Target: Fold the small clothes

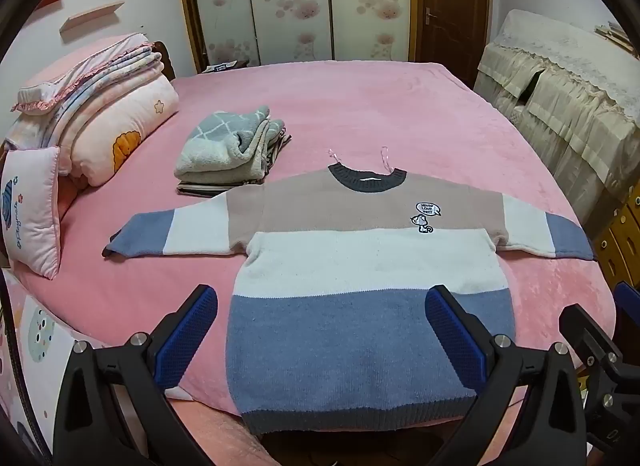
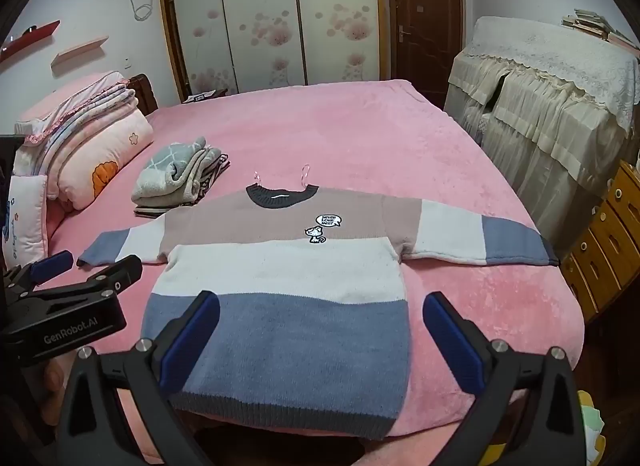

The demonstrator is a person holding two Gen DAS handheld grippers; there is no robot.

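Both sets of jaws are spread wide with nothing held. The left gripper (image 1: 320, 330) is hung over the sweater's hem, its ribbed blue pads (image 1: 188, 334) framing the lower body; the right gripper (image 2: 320, 338) is parked the same way, just beside it.

The sweater (image 1: 360, 266) is laid flat, front up, on the fuzzy pink bedspread (image 1: 360, 105), sleeves stretched out sideways. Chunky knit, blocked in tan, white and blue, with dark ribbed collar and hem, plus a small cartoon patch (image 1: 426, 217) on the chest.

Further back, a stack of folded clothes (image 1: 232, 153) is seen near the left sleeve, then rolled quilts (image 1: 108, 117) and a pillow (image 1: 32, 213). A lace-covered cabinet (image 2: 552, 97) is stood on the right.
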